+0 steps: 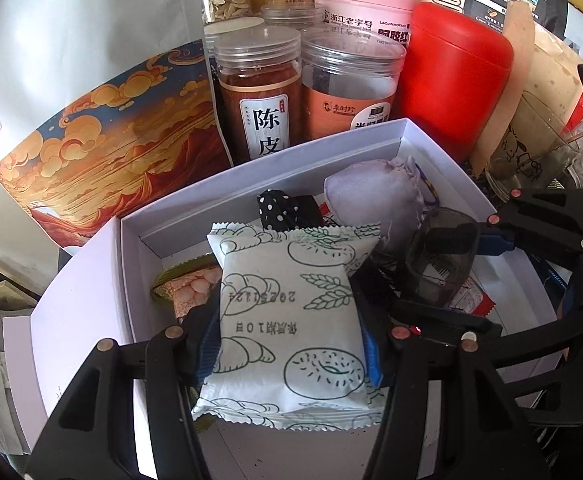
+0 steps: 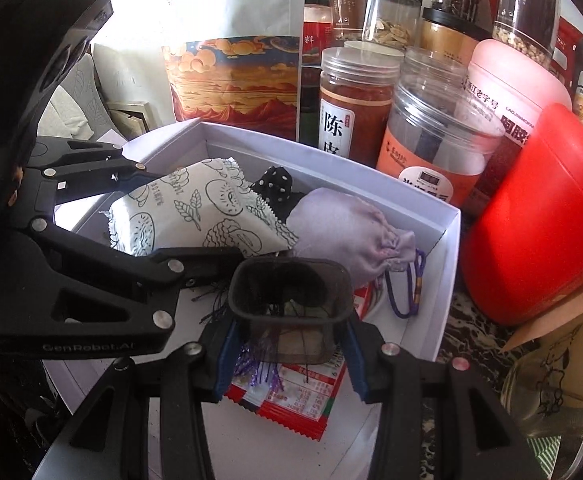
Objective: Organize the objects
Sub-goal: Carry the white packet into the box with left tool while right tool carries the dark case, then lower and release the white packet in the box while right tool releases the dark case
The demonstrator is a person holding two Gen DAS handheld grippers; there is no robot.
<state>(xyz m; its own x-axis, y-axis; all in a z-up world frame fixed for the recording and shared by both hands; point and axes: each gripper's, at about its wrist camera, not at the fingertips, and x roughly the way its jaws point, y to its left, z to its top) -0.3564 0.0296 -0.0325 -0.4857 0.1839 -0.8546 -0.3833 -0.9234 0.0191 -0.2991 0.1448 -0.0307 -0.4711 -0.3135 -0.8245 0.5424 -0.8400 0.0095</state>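
Observation:
My left gripper is shut on a white snack packet printed with bread drawings and holds it over a white open box. My right gripper is shut on a small smoky translucent container, also over the box. Inside the box lie a lavender drawstring pouch, a black polka-dot cloth, a red sachet and an orange snack packet. The right wrist view shows the left gripper with its packet. The left wrist view shows the right gripper with its container.
Behind the box stand several clear jars, one with a white label, a pink canister and a red canister. A large cloud-printed bag stands at the left. A glass sits on the dark marbled surface at the right.

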